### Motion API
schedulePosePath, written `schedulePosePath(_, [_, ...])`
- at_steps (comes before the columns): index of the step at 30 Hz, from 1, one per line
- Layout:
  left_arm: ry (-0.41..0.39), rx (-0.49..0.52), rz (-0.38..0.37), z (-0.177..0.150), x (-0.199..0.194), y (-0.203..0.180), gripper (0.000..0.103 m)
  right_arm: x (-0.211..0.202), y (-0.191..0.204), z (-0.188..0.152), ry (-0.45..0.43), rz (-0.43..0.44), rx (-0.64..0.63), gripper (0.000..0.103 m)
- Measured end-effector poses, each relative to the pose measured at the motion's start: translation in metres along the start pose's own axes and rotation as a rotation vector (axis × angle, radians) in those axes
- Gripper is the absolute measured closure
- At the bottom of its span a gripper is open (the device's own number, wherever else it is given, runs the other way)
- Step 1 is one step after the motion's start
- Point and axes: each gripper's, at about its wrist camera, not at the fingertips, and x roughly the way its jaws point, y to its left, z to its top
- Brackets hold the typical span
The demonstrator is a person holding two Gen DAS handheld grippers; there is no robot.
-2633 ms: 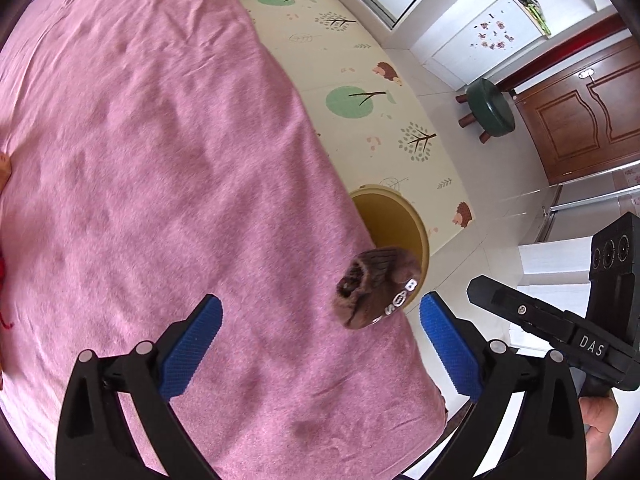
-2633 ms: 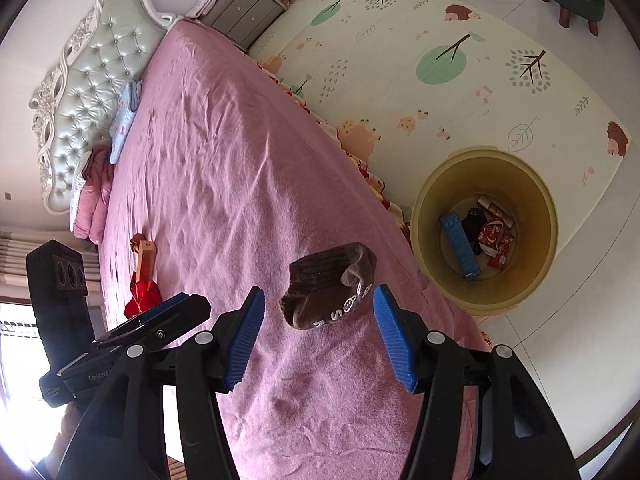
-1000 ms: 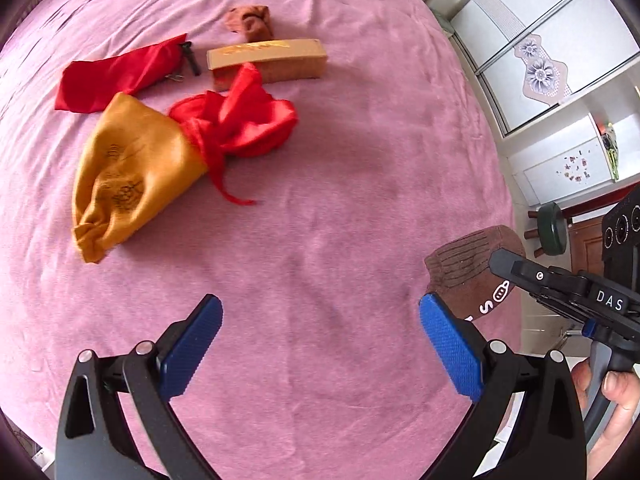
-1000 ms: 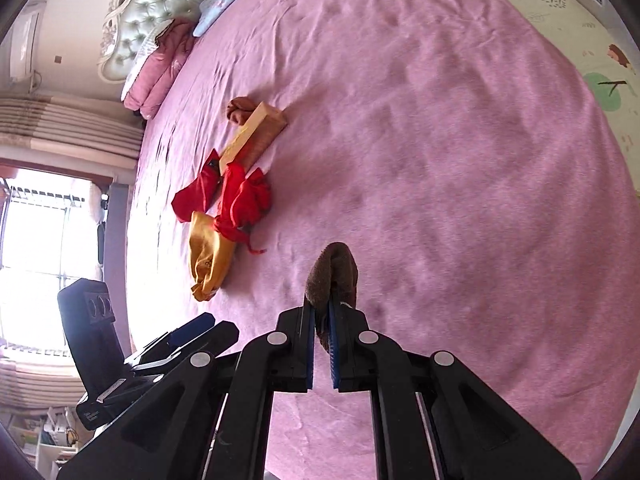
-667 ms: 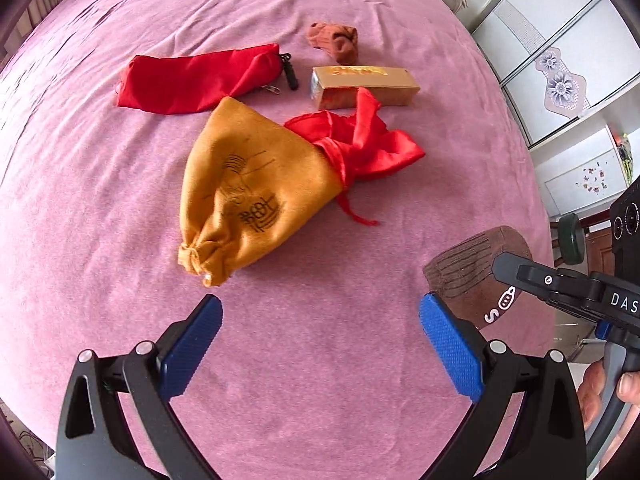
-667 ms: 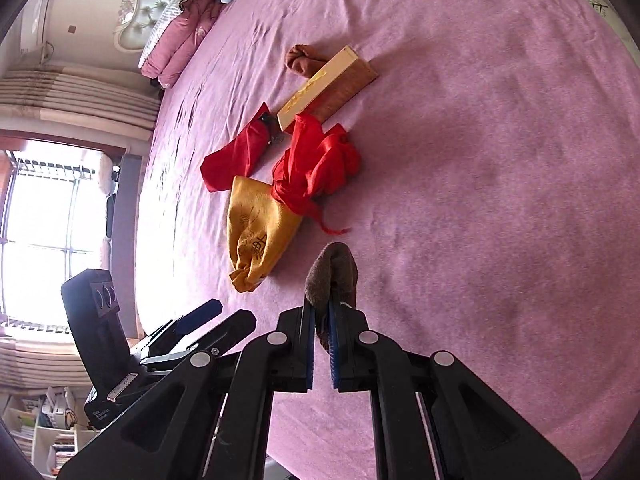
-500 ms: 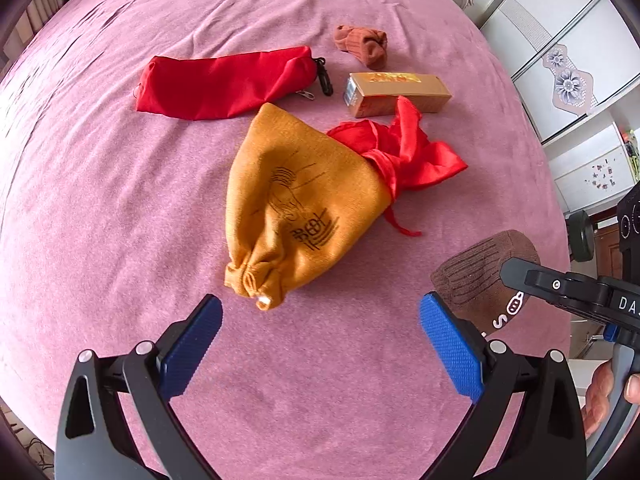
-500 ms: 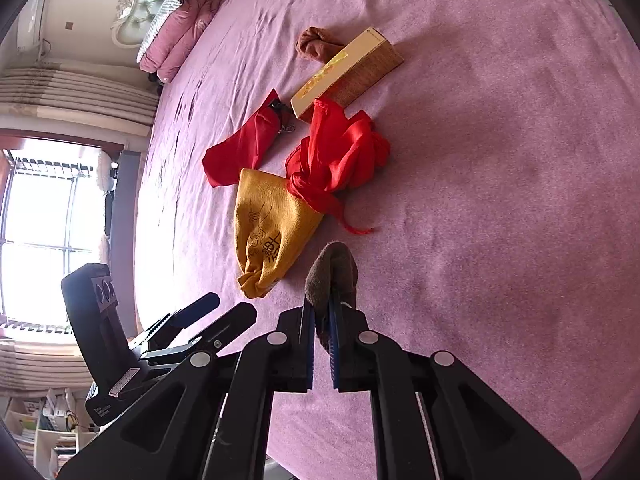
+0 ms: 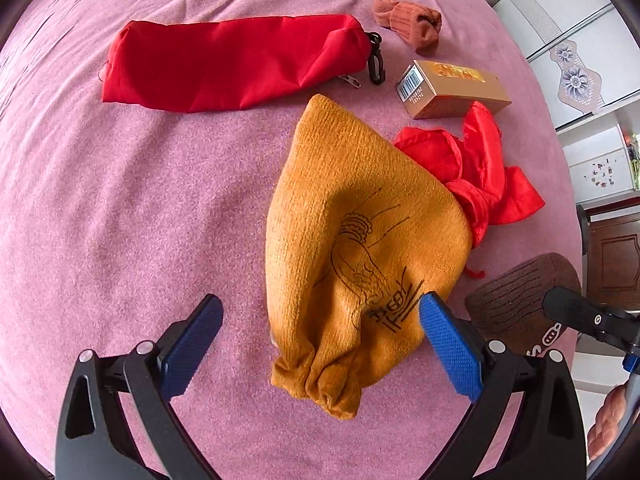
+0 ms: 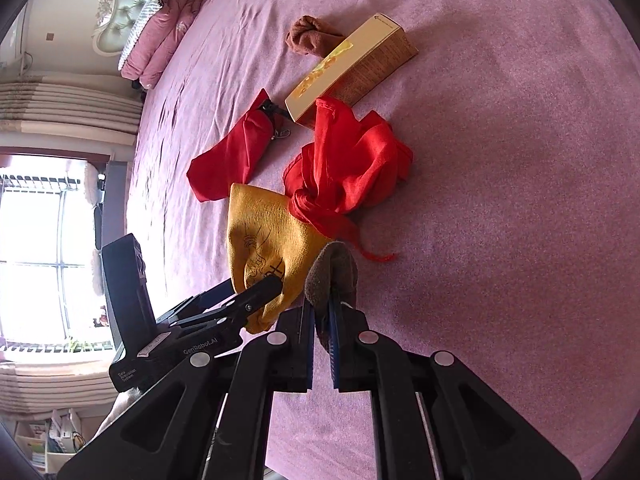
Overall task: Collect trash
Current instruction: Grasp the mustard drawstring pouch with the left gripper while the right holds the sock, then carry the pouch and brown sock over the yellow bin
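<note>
Both hands have swung away from the bin side of the bed, back over the pink bedspread point(image 9: 120, 208) toward the remaining clutter. The left gripper point(image 9: 320, 336) now straddles the yellow pouch point(image 9: 360, 248), jaws wide and not yet pressing on it (the pouch lies between the pads). The right gripper point(image 10: 322, 320) stays clamped on the brown sock point(image 10: 332, 268) — so a second pickup looks imminent. A red bag point(image 9: 236, 60), red cloth point(image 9: 480, 168), gold box point(image 9: 452, 88) and orange sock point(image 9: 408, 26) lie beyond.
</note>
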Motion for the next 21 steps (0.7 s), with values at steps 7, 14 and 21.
schedulePosePath(7, [0.039, -0.034, -0.037, 0.015, 0.006, 0.005, 0.055, 0.001, -0.001, 0.008, -0.001, -0.005, 0.009, 0.097])
schedulePosePath(14, [0.003, -0.045, -0.072, -0.005, -0.015, 0.0, 0.071, -0.005, -0.001, 0.006, -0.004, 0.002, 0.006, 0.097])
schedulePosePath(21, [-0.042, -0.083, -0.1, -0.035, -0.052, -0.003, 0.071, -0.032, 0.002, -0.007, -0.026, 0.023, -0.02, 0.097])
